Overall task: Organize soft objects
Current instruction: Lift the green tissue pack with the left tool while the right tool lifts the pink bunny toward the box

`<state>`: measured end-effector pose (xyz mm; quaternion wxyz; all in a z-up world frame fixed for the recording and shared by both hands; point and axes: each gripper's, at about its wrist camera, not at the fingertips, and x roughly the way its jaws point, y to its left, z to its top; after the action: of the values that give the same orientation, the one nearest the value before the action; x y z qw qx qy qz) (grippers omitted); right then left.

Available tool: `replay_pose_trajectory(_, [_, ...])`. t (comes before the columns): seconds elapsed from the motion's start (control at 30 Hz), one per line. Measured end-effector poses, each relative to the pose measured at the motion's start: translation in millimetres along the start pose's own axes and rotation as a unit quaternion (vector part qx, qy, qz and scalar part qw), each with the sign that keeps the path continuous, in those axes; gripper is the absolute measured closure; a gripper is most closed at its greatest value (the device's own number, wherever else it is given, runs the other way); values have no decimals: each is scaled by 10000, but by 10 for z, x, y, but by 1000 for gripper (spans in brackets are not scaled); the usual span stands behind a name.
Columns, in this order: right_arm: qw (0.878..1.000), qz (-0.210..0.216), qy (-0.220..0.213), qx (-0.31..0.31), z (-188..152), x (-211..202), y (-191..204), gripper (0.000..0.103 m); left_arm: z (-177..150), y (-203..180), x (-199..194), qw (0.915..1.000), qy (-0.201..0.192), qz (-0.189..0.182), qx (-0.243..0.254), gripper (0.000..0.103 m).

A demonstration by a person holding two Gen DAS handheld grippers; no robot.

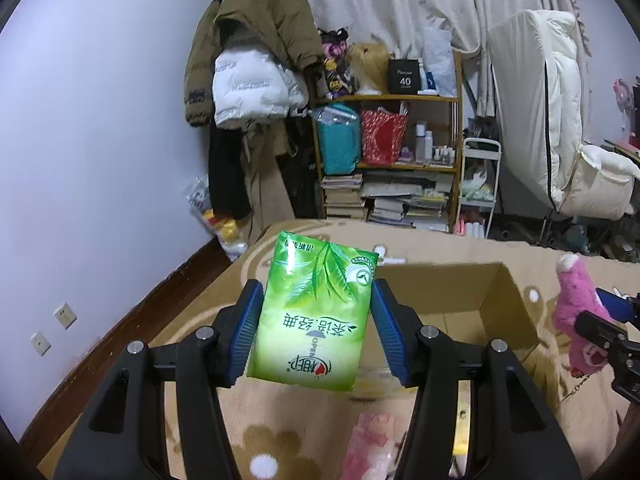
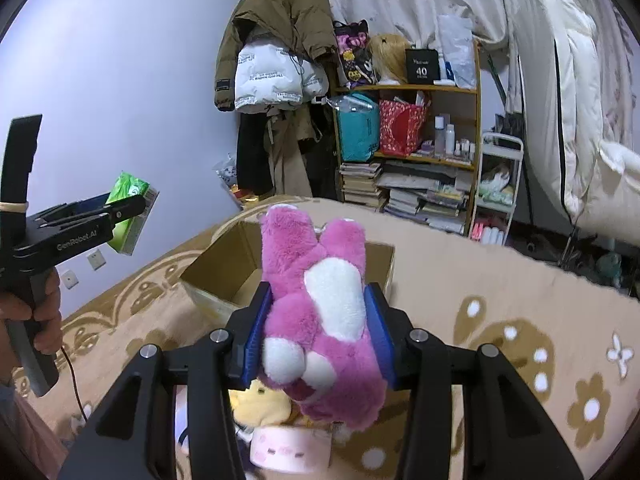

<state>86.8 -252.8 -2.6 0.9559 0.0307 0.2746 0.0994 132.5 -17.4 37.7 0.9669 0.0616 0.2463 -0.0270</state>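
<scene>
My left gripper (image 1: 316,332) is shut on a green tissue pack (image 1: 314,312) and holds it in the air, left of an open cardboard box (image 1: 492,312). My right gripper (image 2: 320,328) is shut on a pink plush bear (image 2: 320,312) with a white belly, held above the bed in front of the box (image 2: 224,276). In the right wrist view the left gripper (image 2: 120,212) with the tissue pack (image 2: 130,196) shows at the far left. In the left wrist view the bear (image 1: 580,320) and right gripper show at the right edge.
A beige bedspread with brown flowers (image 2: 520,320) covers the bed. A yellow plush (image 2: 260,404) and a pale pink item (image 2: 288,452) lie below the right gripper; a pink pack (image 1: 368,448) lies below the left. A crowded shelf (image 1: 388,152) and hanging coats (image 1: 256,60) stand behind.
</scene>
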Motion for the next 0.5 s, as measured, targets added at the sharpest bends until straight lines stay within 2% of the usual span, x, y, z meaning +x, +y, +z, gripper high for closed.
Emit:
replay_pose_trajectory(0.17, [10000,4,-53,-1,169,148,-39,54,188,-98,72,9997,-152,-29,184,49])
replay_pose_trajectory(0.3, [10000,49,-41,52,269,277,-92,54,207,-116,156,9982,-524,199,193,49])
replay_pose_trajectory(0.5, [9999,13,-114,-128,334,468,-79,54,218,-141,420,9992,-330,30,210,49])
